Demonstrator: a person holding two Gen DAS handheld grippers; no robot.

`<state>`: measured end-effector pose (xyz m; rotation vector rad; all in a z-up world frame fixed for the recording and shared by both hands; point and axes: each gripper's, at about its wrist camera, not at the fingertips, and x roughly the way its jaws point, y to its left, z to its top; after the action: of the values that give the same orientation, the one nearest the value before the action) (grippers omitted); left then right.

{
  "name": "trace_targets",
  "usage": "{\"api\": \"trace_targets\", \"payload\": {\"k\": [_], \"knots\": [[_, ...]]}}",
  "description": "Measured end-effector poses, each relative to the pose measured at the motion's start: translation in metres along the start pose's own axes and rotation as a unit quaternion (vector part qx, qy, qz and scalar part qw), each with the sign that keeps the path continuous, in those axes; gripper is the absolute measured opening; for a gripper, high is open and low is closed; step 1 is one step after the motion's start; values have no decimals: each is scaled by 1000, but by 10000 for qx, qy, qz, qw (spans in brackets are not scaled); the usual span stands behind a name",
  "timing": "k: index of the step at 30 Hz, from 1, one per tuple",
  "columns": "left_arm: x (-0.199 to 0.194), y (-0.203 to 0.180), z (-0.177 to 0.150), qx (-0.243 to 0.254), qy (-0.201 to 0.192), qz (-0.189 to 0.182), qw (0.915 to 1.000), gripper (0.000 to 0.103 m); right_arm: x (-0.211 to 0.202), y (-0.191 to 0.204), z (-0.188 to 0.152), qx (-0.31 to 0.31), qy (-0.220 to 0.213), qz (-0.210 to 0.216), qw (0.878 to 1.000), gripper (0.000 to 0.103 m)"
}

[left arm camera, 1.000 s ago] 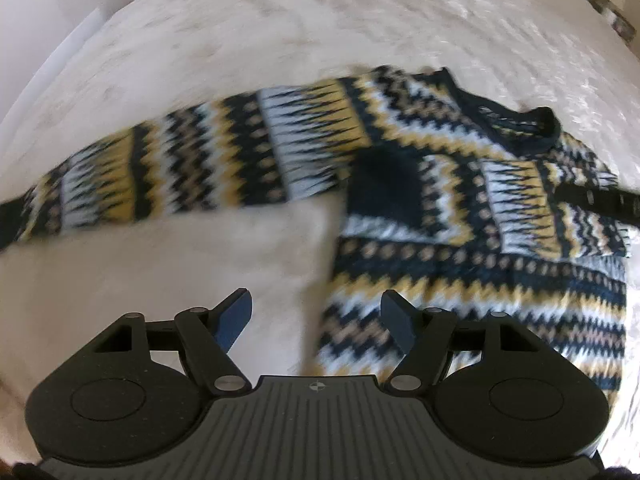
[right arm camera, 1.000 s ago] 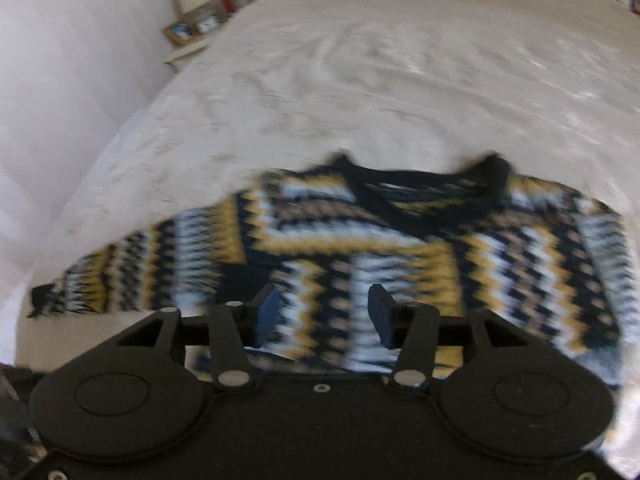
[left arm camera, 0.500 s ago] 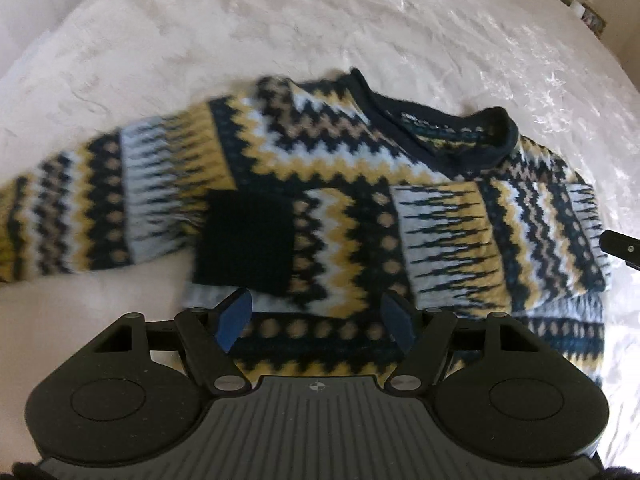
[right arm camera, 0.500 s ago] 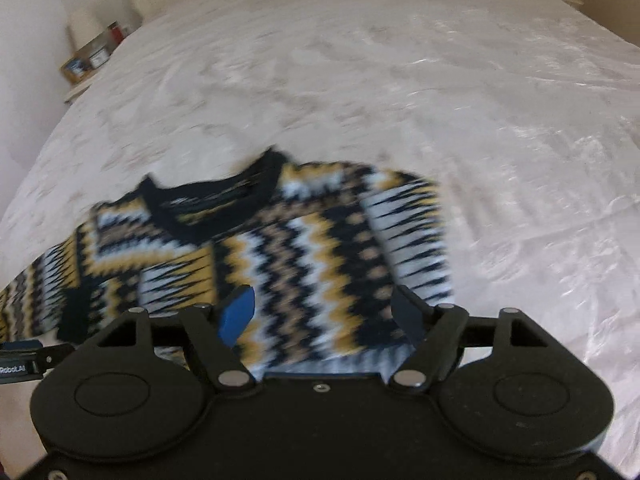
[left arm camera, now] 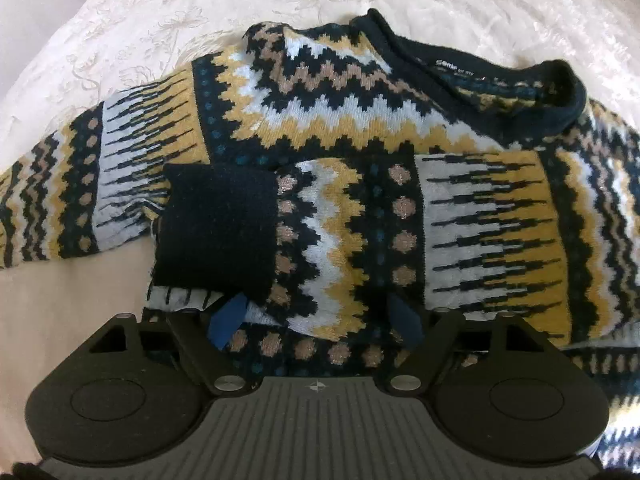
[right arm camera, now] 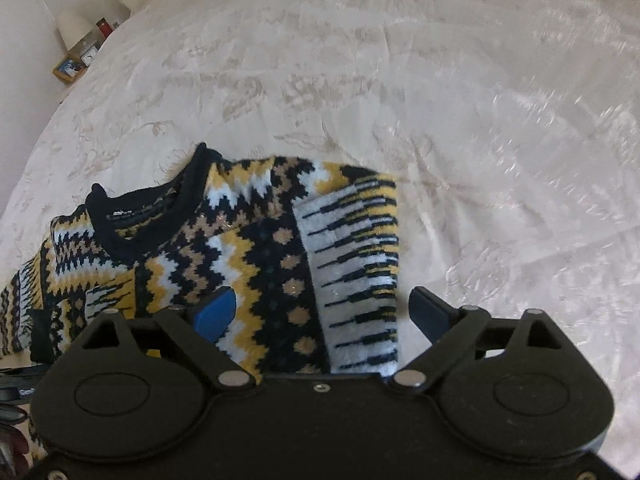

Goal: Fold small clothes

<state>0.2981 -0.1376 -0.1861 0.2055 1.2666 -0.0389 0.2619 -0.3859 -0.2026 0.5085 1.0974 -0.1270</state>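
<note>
The sweater (left arm camera: 360, 184) lies flat on the bed (right arm camera: 440, 100), in the centre of the left view and in the lower left of the right view. One sleeve (left arm camera: 400, 240) is already folded across the chest, its dark cuff (left arm camera: 216, 232) in the middle left; the other sleeve (left arm camera: 72, 184) is spread out to the left edge, so I judge the fold is about half done. The left gripper (left arm camera: 320, 316) and right gripper (right arm camera: 320, 312) have just been opening; their jaws stand apart above the knit and hold nothing. The bedcover is pale and shiny. A lamp (right arm camera: 74, 26) and a frame (right arm camera: 70, 68) stand in the upper left.
</note>
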Motion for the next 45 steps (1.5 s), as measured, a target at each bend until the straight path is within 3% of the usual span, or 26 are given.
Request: {"api": "trace_targets", "payload": {"k": [4, 6, 9, 18, 20, 22, 24, 25, 26, 30, 33, 36, 39, 43, 45], "knots": [[4, 2, 1, -199, 47, 221, 9995, 98, 10, -8, -3, 72, 92, 207, 9997, 98], [7, 8, -1, -421, 75, 208, 9989, 103, 12, -11, -4, 157, 80, 341, 9993, 102], [7, 20, -5, -749, 101, 96, 9971, 103, 14, -13, -5, 176, 91, 400, 9990, 103], [7, 8, -2, -763, 88, 406, 9962, 103, 18, -7, -5, -201, 124, 511, 9984, 103], [9, 5, 0, -777, 79, 435, 9960, 103, 16, -7, -5, -238, 107, 632, 9977, 96], [9, 4, 0, -786, 66, 441, 9959, 103, 13, -6, -4, -316, 62, 544, 9980, 65], [11, 3, 1, -790, 61, 422, 9960, 103, 9, -8, -3, -326, 43, 516, 9981, 49], [10, 5, 0, -785, 61, 416, 9960, 103, 8, -12, -2, -248, 71, 714, 9971, 27], [9, 4, 1, -772, 64, 407, 9962, 103, 7, -16, 1, -124, 135, 933, 9955, 19], [-1, 8, 2, -692, -22, 352, 9970, 102, -13, -21, 8, -170, -55, 1072, 9941, 17], [-8, 4, 4, -584, -322, 286, 9974, 101, -28, -29, 14, -20, -133, 896, 9959, 15], [-4, -6, 5, -373, -347, 303, 9982, 101, -23, -32, 9, -82, -68, 519, 9986, 15], [5, -10, 5, -473, -245, 396, 9978, 102, -8, -32, 4, -93, 144, 507, 9986, 16], [7, -10, 10, -595, -170, 402, 9973, 103, -10, -33, 4, -84, 110, 568, 9983, 29], [8, -8, 11, -596, -172, 380, 9973, 103, -15, -33, 3, -126, 67, 529, 9985, 42]]}}
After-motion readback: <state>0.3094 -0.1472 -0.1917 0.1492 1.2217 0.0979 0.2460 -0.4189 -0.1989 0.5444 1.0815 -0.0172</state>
